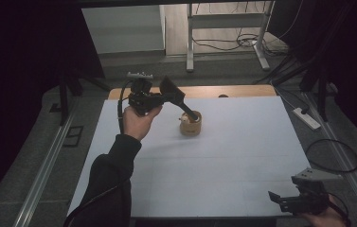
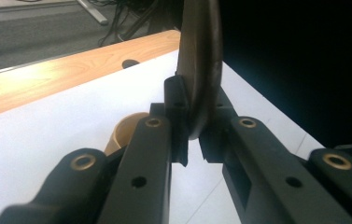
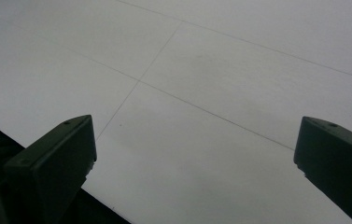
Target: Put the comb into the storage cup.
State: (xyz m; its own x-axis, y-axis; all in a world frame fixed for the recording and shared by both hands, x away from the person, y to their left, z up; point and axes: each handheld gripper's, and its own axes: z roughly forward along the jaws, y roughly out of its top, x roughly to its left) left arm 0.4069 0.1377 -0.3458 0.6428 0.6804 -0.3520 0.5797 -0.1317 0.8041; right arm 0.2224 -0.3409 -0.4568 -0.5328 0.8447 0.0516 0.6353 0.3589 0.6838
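White table point(image 1: 242, 156), dark flat spatula point(image 1: 175, 96) (handle in tan cup point(image 1: 191, 124)), jaws clamped

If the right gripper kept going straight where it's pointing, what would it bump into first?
Probably just the white table top. The right gripper has open, empty jaws tilted down toward that bare surface, with nothing between. How far off the surface lies is hard to judge.

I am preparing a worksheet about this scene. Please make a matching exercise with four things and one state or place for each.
Things:
1. left gripper
2. right gripper
3. black spatula
4. wooden cup

States or places:
a. stands on the white mat
b. jaws wide apart, nothing between them
c. handle end inside the cup
d. jaws shut on the spatula

Pairs: 1-d, 2-b, 3-c, 4-a
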